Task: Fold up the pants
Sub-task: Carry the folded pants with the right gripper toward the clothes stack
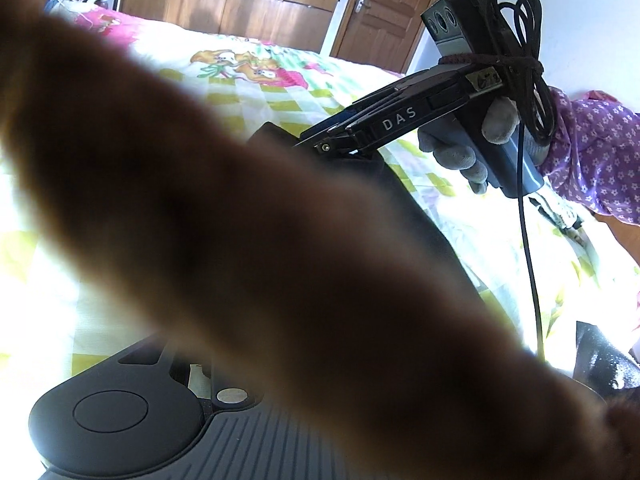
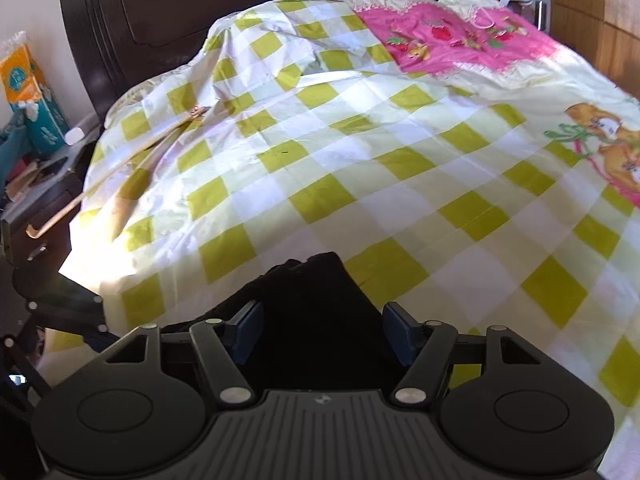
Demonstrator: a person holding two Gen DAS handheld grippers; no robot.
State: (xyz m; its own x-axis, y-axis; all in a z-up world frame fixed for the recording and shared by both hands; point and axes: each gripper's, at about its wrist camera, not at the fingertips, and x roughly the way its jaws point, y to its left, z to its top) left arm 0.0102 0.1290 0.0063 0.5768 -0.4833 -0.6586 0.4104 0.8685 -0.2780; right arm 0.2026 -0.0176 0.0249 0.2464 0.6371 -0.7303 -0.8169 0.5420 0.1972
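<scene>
One pair of dark pants (image 2: 308, 312), bunched between the right gripper (image 2: 322, 334) pads, lifted just above the bed (image 2: 360, 168). Fabric looks soft, limp, light; best taken at hem or waistband edge. Right gripper clenched on the pants. Left gripper (image 1: 224, 396) mostly hidden behind blurred brown cloth; state cannot be told. Two grippers, one checked quilt.

One pair of pants (image 2: 312, 312) is seen, on one bed (image 2: 360, 152). Two grippers (image 2: 324, 334) (image 1: 320, 140) are counted, and one gloved hand (image 1: 476, 148). One door (image 1: 384, 8), one stick (image 2: 120, 164) and one tissue pack (image 2: 32, 96) are shown.
</scene>
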